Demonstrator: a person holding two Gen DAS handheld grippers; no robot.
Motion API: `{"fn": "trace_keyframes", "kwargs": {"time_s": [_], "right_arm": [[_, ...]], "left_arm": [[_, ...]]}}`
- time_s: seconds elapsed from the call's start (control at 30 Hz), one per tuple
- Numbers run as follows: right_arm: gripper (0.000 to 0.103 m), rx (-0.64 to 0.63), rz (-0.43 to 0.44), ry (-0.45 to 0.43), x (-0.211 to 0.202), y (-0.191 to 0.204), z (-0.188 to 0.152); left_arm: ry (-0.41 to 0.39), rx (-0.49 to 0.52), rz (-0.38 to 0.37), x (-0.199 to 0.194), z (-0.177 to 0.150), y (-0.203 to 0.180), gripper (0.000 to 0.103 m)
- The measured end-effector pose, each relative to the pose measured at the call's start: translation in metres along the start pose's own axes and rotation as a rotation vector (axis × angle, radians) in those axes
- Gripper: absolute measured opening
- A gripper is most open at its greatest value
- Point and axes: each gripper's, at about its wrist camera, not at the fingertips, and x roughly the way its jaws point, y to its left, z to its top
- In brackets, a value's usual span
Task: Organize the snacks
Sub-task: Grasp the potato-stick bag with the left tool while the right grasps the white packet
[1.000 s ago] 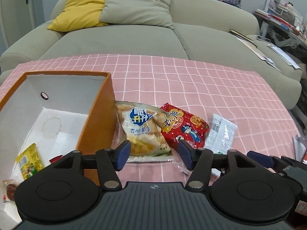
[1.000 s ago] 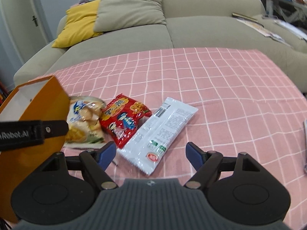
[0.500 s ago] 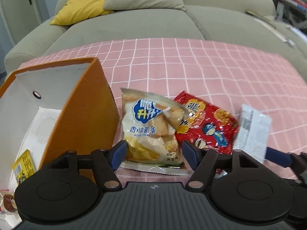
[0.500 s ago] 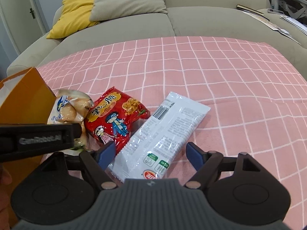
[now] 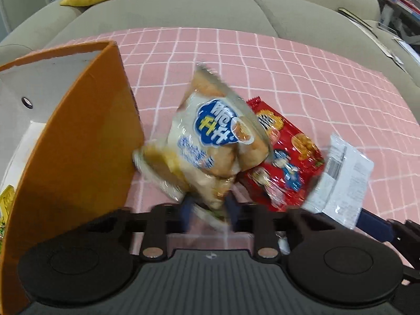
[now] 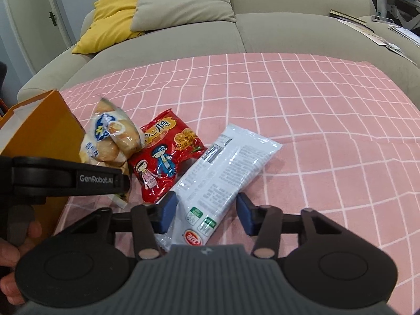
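Tilted up off the cloth where a second ago it lay flat, the pale snack bag point(image 5: 210, 152) now has its near edge pinched in the closing jaws of the left gripper point(image 5: 207, 214), its long axis rising away from the tool and leaning toward the orange box point(image 5: 78, 157), which stands just beside it on the left; I judge the coming move is a short swing leftward over the box wall. Against its right side lies the red snack bag point(image 5: 286, 162), flat on the pink checked cloth point(image 5: 288, 78). Beyond that, the white packet point(image 6: 225, 178) lies with its long axis running away and to the right, its near end between the closing jaws of the right gripper point(image 6: 204, 214); the left pad seems to touch it, the right pad stands apart. Readable writing: "GenRobot.AI" on the left tool's side, a blue oval logo with Chinese characters on the pale bag, a barcode on the white packet
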Motion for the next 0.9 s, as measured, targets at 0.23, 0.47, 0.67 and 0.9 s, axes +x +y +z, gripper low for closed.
{"fn": "trace_keyframes", "kwargs": {"time_s": [0.23,0.47,0.67,0.9], "right_arm": [[0.018,-0.002,0.017,0.006,-0.021,-0.001,-0.010],[0.002,-0.055,0.018,0.033,-0.047,0.009,-0.026],[0.000,-0.060,0.012,0.087,-0.066,0.007,-0.044],[0.000,-0.018,-0.014,0.161,-0.080,-0.004,-0.059]], "left_arm": [[0.002,-0.011,-0.033,-0.020,-0.020,0.009,0.015],[0.011,-0.023,-0.086,-0.048,-0.046,0.017,0.011],[0.024,-0.007,-0.114,-0.069,-0.069,0.018,0.010],[0.102,0.037,-0.150,-0.089,-0.085,0.016,0.010]]}}
